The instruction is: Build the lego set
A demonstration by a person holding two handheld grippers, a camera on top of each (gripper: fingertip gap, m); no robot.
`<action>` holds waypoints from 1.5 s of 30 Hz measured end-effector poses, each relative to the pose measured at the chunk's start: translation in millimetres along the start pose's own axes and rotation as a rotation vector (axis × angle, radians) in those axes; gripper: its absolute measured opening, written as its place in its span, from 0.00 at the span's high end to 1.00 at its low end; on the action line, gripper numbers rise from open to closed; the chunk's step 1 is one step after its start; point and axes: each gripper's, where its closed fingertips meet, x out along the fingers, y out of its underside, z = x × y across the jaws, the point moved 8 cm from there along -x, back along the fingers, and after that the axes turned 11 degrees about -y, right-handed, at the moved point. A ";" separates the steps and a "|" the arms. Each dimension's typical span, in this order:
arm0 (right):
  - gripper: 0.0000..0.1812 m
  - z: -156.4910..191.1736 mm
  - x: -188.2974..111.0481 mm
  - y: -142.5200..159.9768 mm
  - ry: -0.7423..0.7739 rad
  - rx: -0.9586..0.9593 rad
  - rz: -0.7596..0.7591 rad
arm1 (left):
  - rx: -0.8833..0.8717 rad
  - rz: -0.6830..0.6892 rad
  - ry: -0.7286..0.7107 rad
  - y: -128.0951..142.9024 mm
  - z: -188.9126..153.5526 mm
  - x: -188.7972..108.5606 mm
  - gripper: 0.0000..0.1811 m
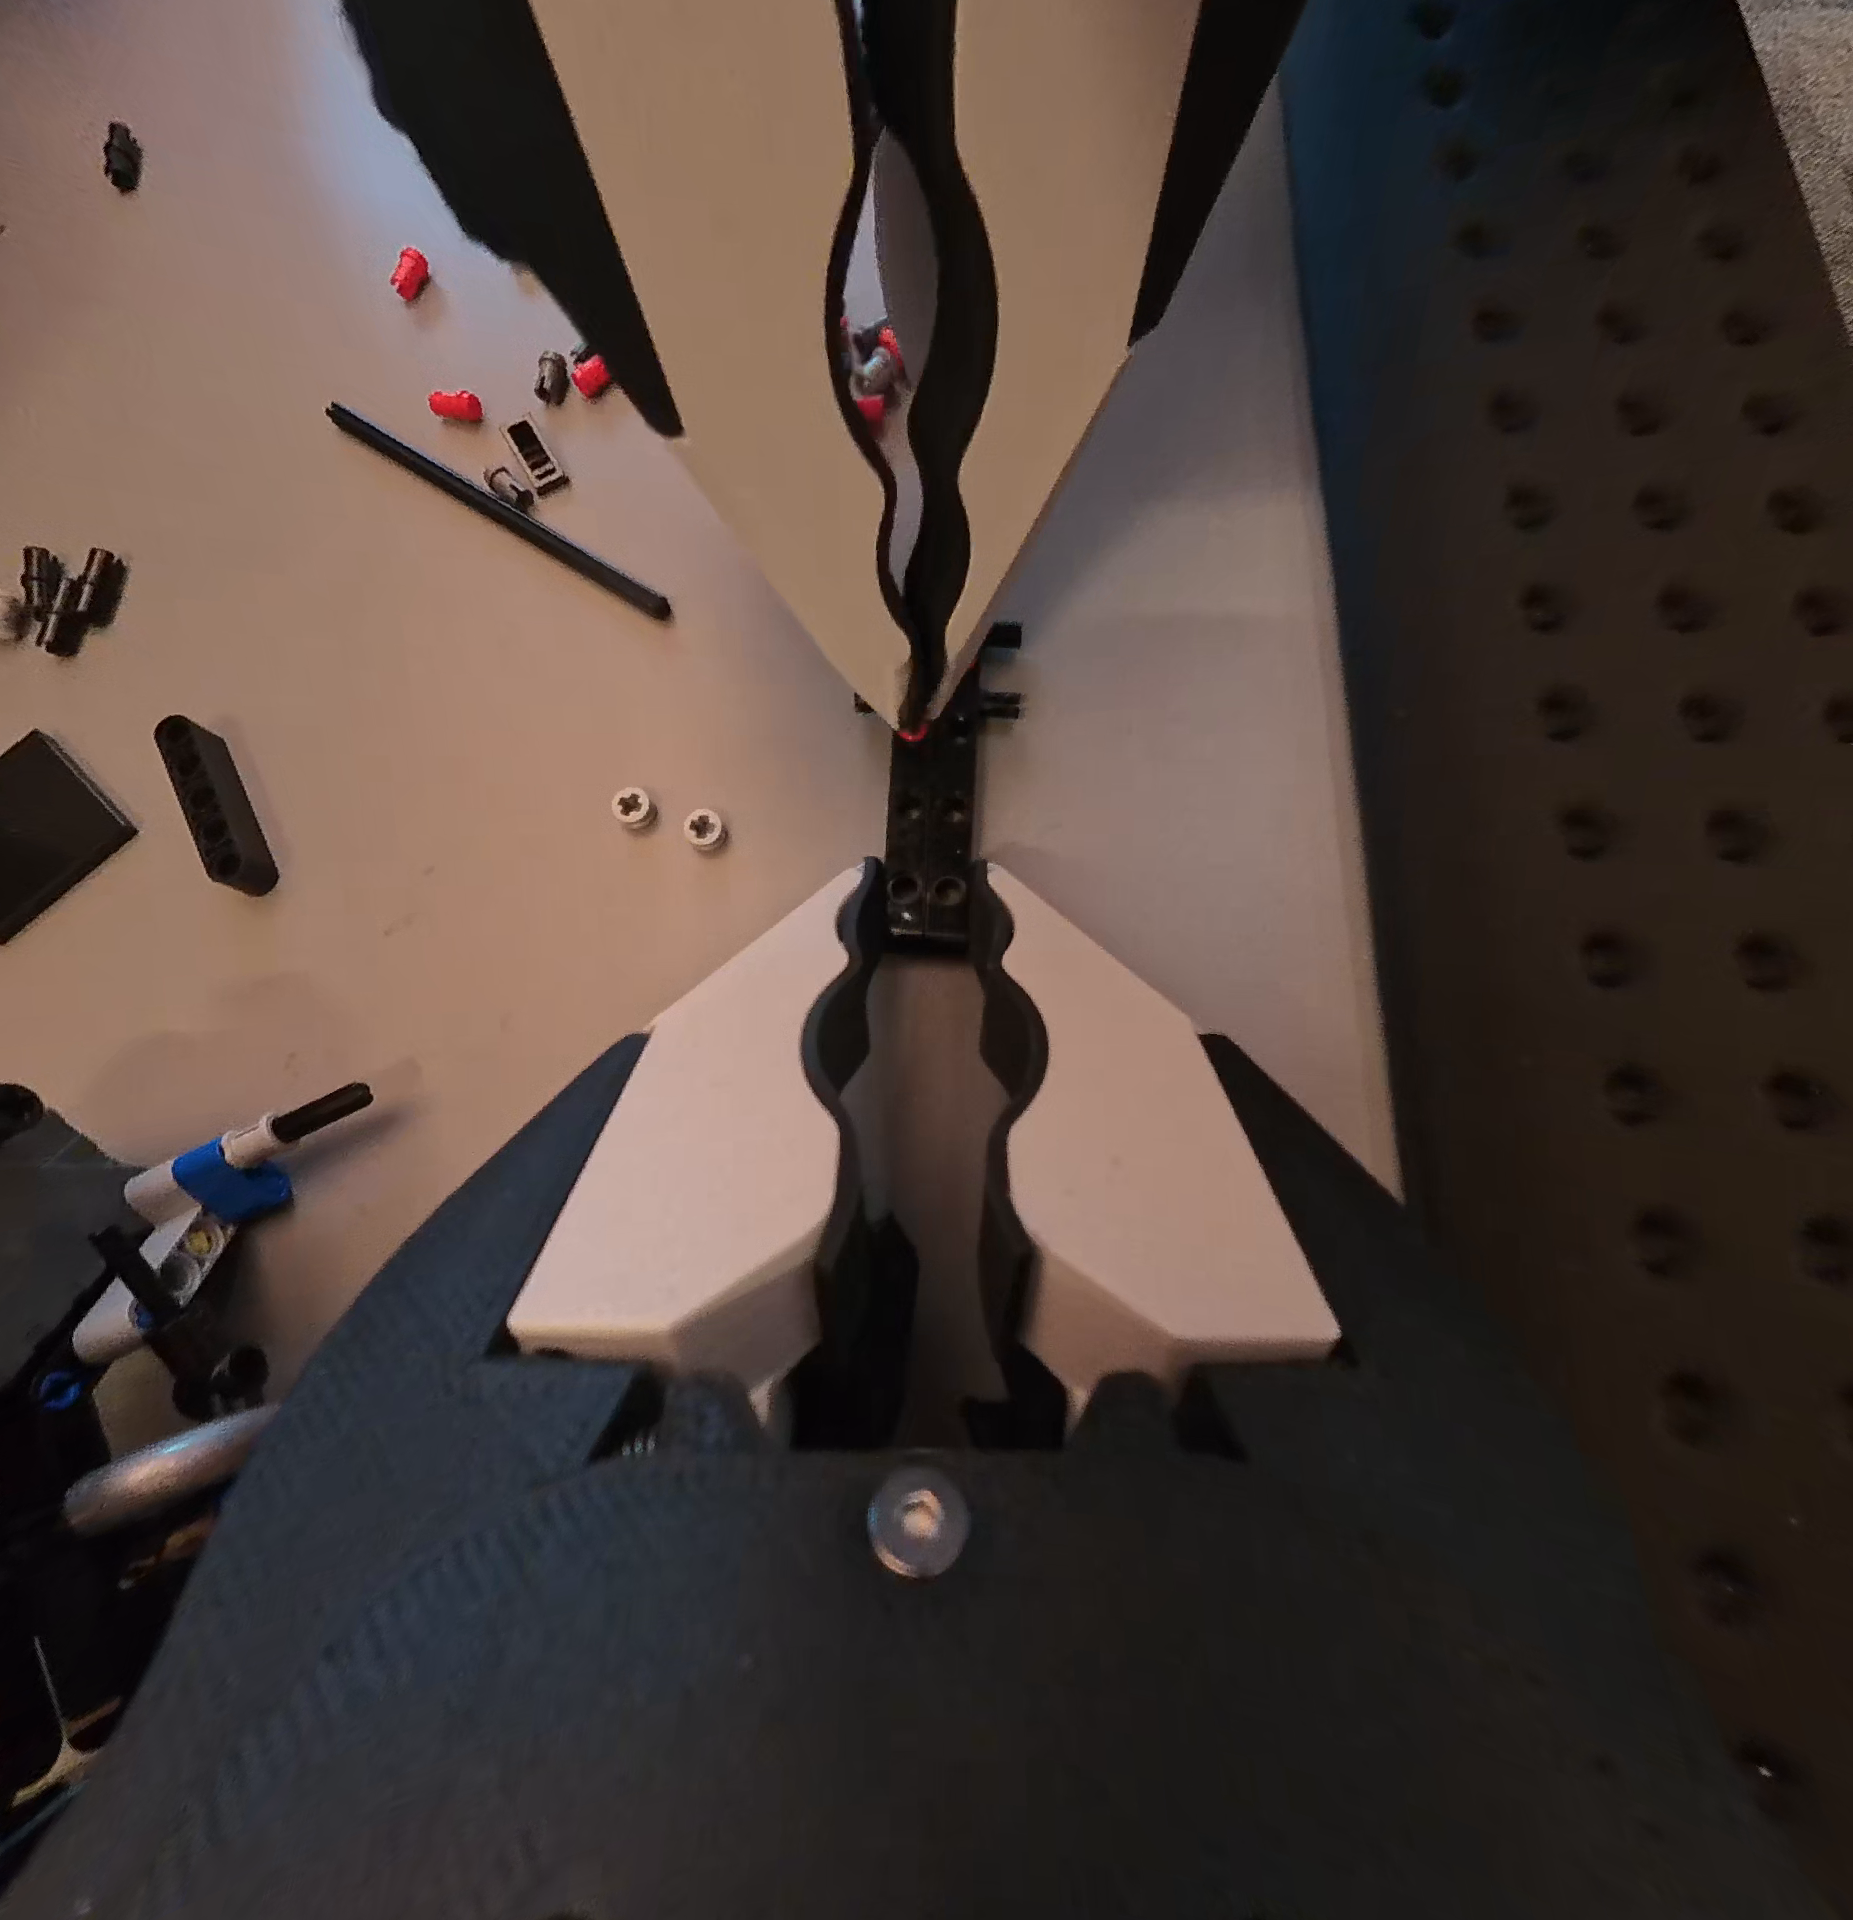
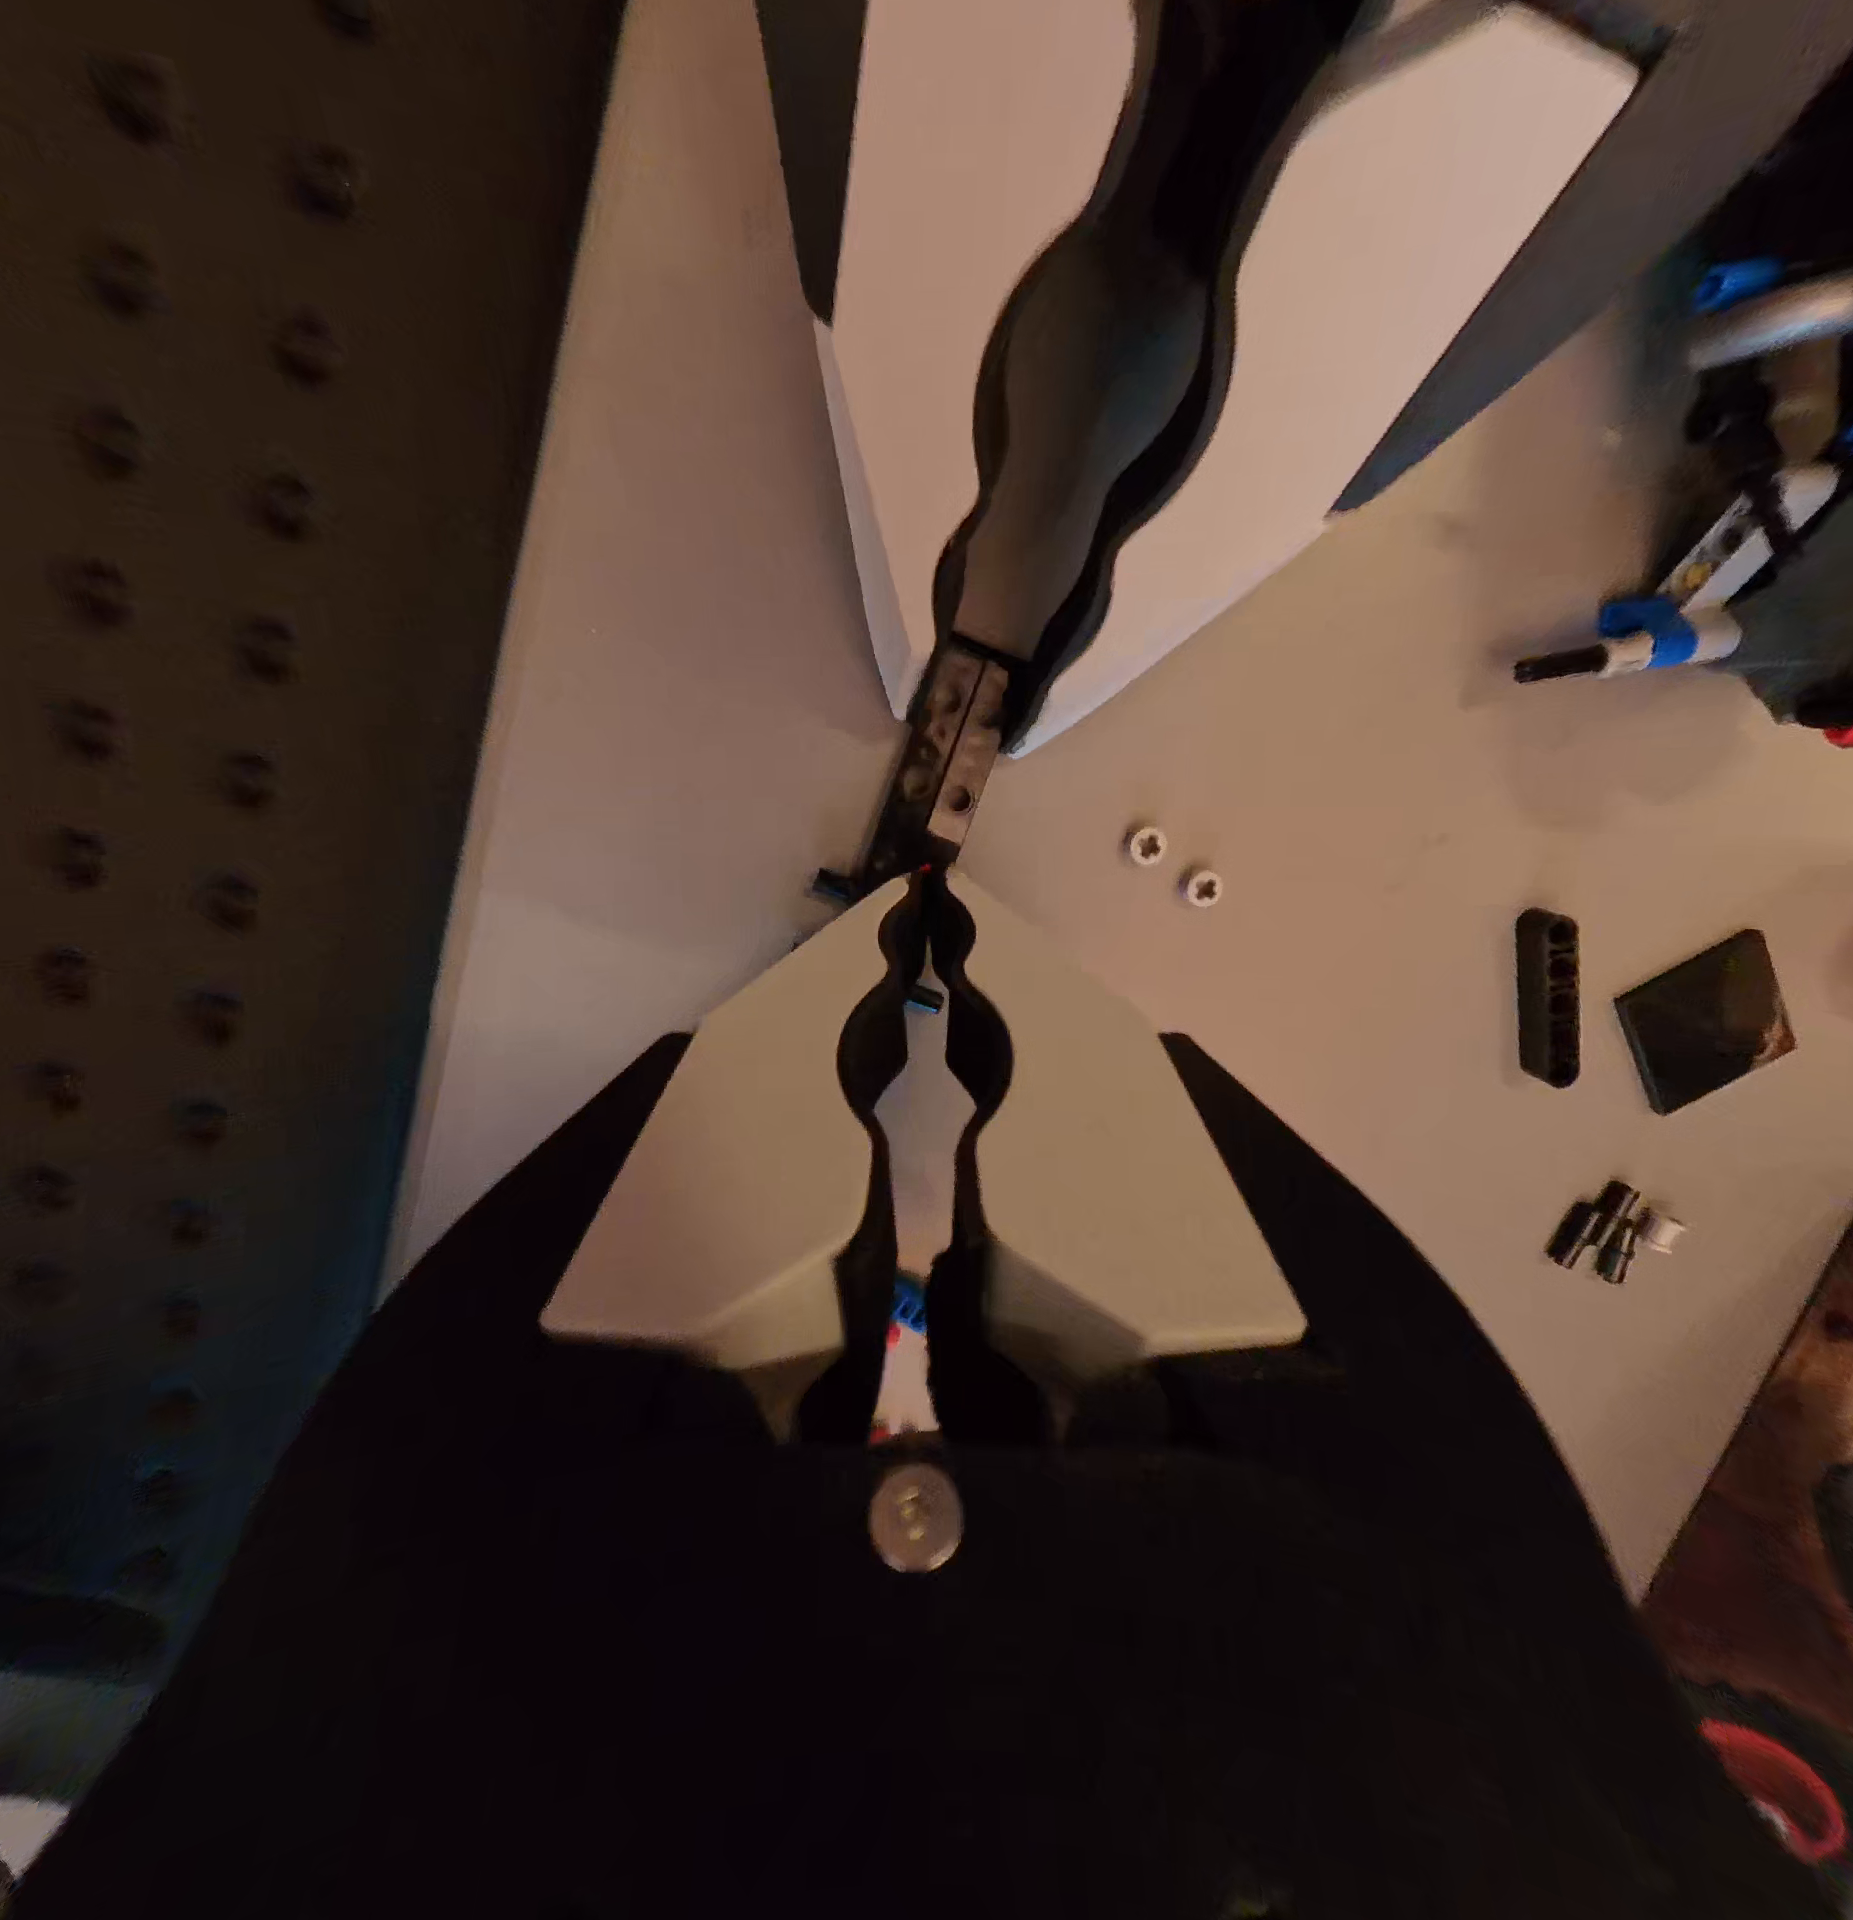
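My left gripper point(image 1: 927, 902) is shut on the near end of a black double beam point(image 1: 932, 816) with round holes, and holds it over the pale table point(image 1: 434, 987). My right gripper point(image 1: 917, 712) comes in from the top of the left wrist view, and its fingers are closed. A small red pin point(image 1: 911, 734) shows pinched at its tips, touching the beam's far end. In the right wrist view my right gripper point(image 2: 927, 881) is shut, with the red pin point(image 2: 927, 865) at its tip against the beam point(image 2: 937, 774). The left gripper point(image 2: 969, 691) grips the beam's other end.
Loose parts lie on the table: red pins point(image 1: 454, 405), a long black axle point(image 1: 496, 509), two white bushes point(image 1: 634, 806), a short black beam point(image 1: 215, 805) and a black tile point(image 1: 34, 831). A partly built model point(image 1: 122, 1299) stands near left. A dark perforated panel point(image 1: 1628, 831) borders the table. Less than 4 cm separates the two grippers' tips. My right gripper's tips are some 11 cm from the long black axle point(image 1: 496, 509).
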 end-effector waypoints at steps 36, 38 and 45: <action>1.00 27.3 -15.5 72.7 0.183 0.302 -0.154 | -0.020 0.007 -0.064 -1.7 0.9 -2.9 0.84; 1.00 29.1 -15.5 68.8 0.186 0.297 -0.173 | -0.028 -0.019 -0.069 -4.6 1.8 -5.3 0.84; 0.99 29.7 -13.5 60.9 0.198 0.295 -0.195 | -0.023 -0.016 -0.069 -4.6 0.1 -3.8 0.84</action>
